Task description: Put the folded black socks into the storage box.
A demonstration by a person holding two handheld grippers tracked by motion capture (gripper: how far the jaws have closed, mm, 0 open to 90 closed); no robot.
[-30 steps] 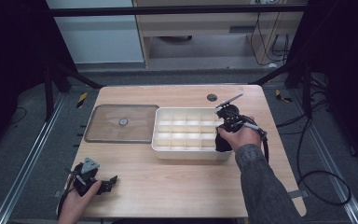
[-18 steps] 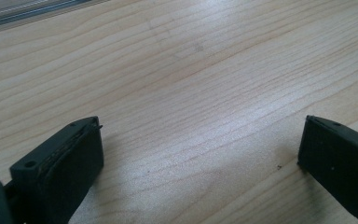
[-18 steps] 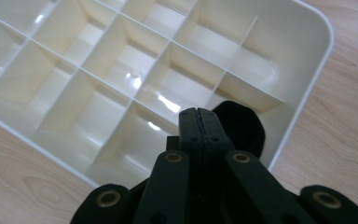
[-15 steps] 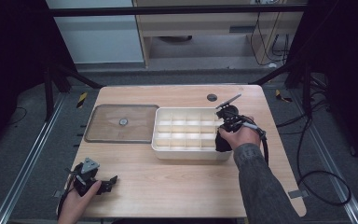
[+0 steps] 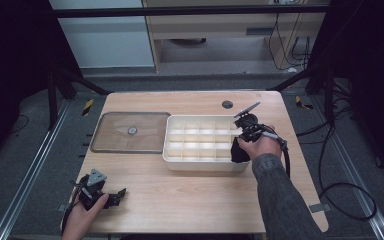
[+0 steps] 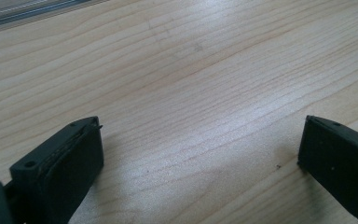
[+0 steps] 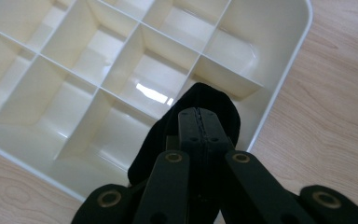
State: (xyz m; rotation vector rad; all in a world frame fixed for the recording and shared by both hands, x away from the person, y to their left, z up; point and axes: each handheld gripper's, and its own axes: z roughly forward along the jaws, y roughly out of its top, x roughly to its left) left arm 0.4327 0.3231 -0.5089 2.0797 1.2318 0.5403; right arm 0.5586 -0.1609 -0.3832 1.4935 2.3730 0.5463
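Between the earlier frames and this one, almost nothing moves. The right hand-held gripper stays over the near right corner of the tray, and the left hand-held gripper stays low at the near left corner of the tabletop. The lid remains flat on the tabletop, just beside the tray's left side.

Right hand-held gripper: in the right gripper view its jaws are pressed together on a black cloth. The cloth hangs over the compartments at the tray corner nearest that hand; whether it touches the tray floor cannot be told.

Left hand-held gripper: jaws spread wide, nothing between them, over bare wood.

Judgement: the work is at a hold or a very slow stage. The cloth is gripped and positioned at the tray, so the step in hand is probably wiping or placing within the corner compartments. All visible compartments look empty.

Markings: no brand, label or legible writing appears on the tray, lid, cloth or grippers.
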